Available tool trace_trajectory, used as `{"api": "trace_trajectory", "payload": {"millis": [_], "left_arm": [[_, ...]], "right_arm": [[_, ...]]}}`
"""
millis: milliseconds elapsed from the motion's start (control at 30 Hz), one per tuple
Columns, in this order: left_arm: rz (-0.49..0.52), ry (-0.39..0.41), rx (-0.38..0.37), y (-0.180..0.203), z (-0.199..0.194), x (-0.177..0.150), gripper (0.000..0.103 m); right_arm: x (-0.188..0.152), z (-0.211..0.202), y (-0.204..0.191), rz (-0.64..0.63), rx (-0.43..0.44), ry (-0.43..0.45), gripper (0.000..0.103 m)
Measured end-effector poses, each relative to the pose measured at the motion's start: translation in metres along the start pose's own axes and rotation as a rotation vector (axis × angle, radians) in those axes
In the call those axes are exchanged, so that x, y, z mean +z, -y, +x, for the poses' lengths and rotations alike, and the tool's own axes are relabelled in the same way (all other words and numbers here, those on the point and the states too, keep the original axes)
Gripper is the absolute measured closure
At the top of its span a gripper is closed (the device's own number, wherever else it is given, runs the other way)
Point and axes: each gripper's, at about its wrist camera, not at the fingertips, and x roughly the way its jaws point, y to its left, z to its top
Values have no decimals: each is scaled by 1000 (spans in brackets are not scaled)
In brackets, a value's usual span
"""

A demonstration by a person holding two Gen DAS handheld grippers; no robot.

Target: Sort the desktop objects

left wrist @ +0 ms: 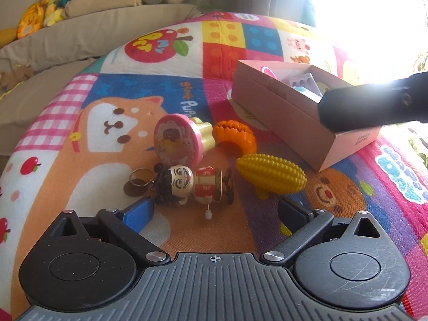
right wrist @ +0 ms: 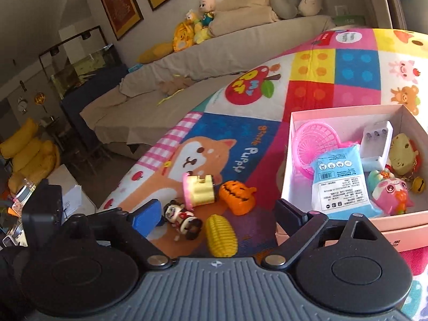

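On the colourful play mat (left wrist: 112, 139) lie a doll keychain (left wrist: 187, 184), a yellow corn toy (left wrist: 271, 174), an orange pumpkin (left wrist: 235, 136) and a pink-topped stamp toy (left wrist: 176, 139). My left gripper (left wrist: 214, 208) stands open just short of the doll, holding nothing. To the right sits a pink box (left wrist: 281, 112), with the dark body of my right gripper (left wrist: 374, 104) over its near corner. In the right wrist view my right gripper (right wrist: 216, 214) is open and empty above the corn toy (right wrist: 222, 235). The box (right wrist: 290, 160) holds a pink basket (right wrist: 315, 141), a blue packet (right wrist: 342, 184) and small toys.
A beige sofa (right wrist: 214, 53) with plush toys (right wrist: 192, 29) runs along the far side of the mat. The mat's left edge drops toward the floor, where a cardboard box (right wrist: 72, 192) and yellow cushions (right wrist: 29, 155) sit. Strong window glare (left wrist: 374, 13) washes out the far right.
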Motion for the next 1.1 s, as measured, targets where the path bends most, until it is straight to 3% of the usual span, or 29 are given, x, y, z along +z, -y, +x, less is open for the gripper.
{"api": "trace_trajectory", "payload": {"millis": [100,267,400,467,533,667,800,867,967,1033,1100], "left_arm": [[4,-5,8,0,-1,-1,1],[-7,-4,-8,-5,-7,-5,1],[-25,-1,-11,-7,-6,-4,1],[-18,2,-10,-6,-7,-5,0],[-21,7,-11,-7,-8,-5,1],[-36,6,-17,-9,-8,-5,0],[-41,11,-21,-10,-9,-6,0],[-45,8,-24,-13,-10,-5,0],[-17,14,24,-20,-15,-6,0],[-5,25,74,-29,-20,-7,0],[-27,25,99,-39,-24,-6,0]], "right_arm": [[-3,19,-14,44,133,-66,15],[7,28,-30,17,87,-3,16],[13,9,-29,-62,-89,82,14],[16,11,-22,-56,-158,79,12],[20,20,-9,1,-174,46,12],[24,40,-3,80,-139,24,4],[36,51,-10,105,31,15,9],[38,45,-24,35,-3,54,9],[26,30,-48,-160,-101,78,22],[12,26,-53,-224,-136,37,50],[-5,26,-50,-254,-156,-33,57]]}}
